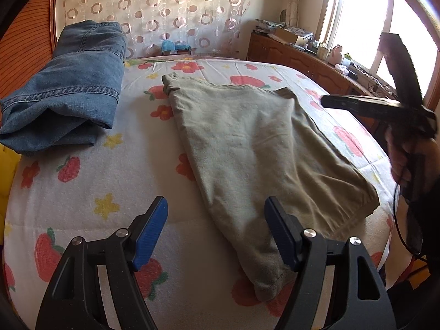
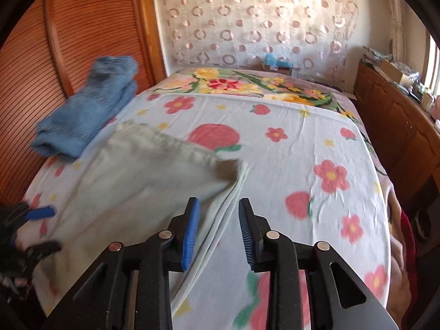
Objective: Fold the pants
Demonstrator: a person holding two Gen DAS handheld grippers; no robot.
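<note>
Khaki pants point(image 1: 264, 148) lie folded flat on the flowered bed sheet point(image 1: 143, 170), a leg end reaching the near edge. My left gripper point(image 1: 216, 214) is open and empty above the near part of the pants. The right gripper is seen from the side at the right of the left wrist view point(image 1: 327, 101), above the pants' right edge. In the right wrist view, the right gripper point(image 2: 219, 214) is open and empty just above the right edge of the pants point(image 2: 132, 192). The left gripper point(image 2: 46, 228) shows at the lower left, blurred.
Folded blue jeans point(image 1: 68, 88) lie at the bed's far left, also in the right wrist view point(image 2: 90, 115). A wooden headboard panel point(image 2: 68, 27) is at the left. A wooden cabinet point(image 1: 302, 57) with clutter runs under the window at the right. A curtain point(image 1: 165, 8) hangs behind.
</note>
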